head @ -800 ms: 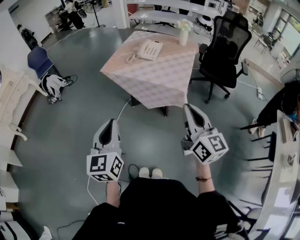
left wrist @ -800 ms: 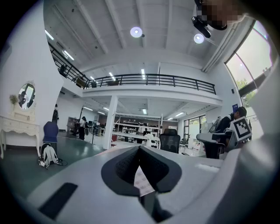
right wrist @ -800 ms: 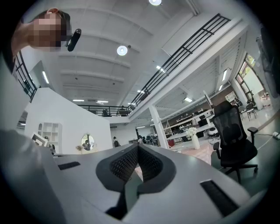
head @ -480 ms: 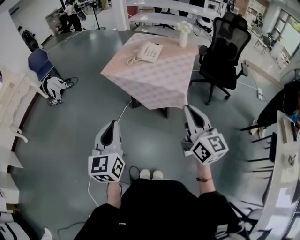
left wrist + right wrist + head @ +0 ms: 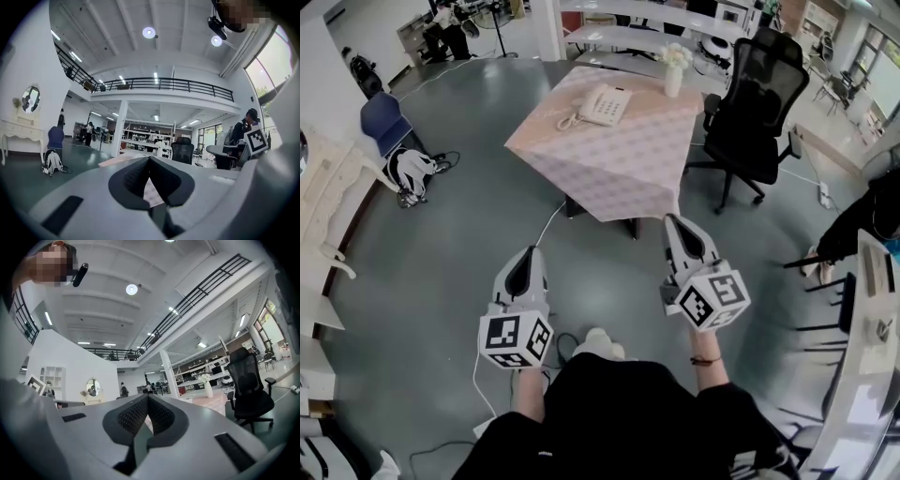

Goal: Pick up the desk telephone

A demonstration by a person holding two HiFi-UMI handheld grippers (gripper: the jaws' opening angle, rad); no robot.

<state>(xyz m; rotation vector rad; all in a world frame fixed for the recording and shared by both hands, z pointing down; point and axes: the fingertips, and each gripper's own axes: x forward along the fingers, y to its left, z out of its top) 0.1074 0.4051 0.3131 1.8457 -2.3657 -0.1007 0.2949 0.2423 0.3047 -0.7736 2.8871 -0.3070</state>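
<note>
A cream desk telephone [image 5: 603, 104] with a coiled cord lies on the far half of a table [image 5: 619, 159] under a pink checked cloth, seen in the head view. Both grippers hang well short of the table, over the grey floor. My left gripper [image 5: 528, 255] is shut and holds nothing. My right gripper [image 5: 673, 221] is also shut and empty, its tip near the table's front corner. In the left gripper view the left gripper [image 5: 149, 160] points level at the table's edge. The right gripper [image 5: 148, 398] in its own view also points level.
A white vase of flowers [image 5: 674, 73] stands at the table's far edge. A black office chair [image 5: 757, 103] sits right of the table, a blue chair [image 5: 382, 120] and a backpack [image 5: 408, 174] far left. A cable [image 5: 546, 223] runs across the floor from under the table.
The table sits slightly lower and closer in the head view. Both grippers have kept their pose and stayed shut.
</note>
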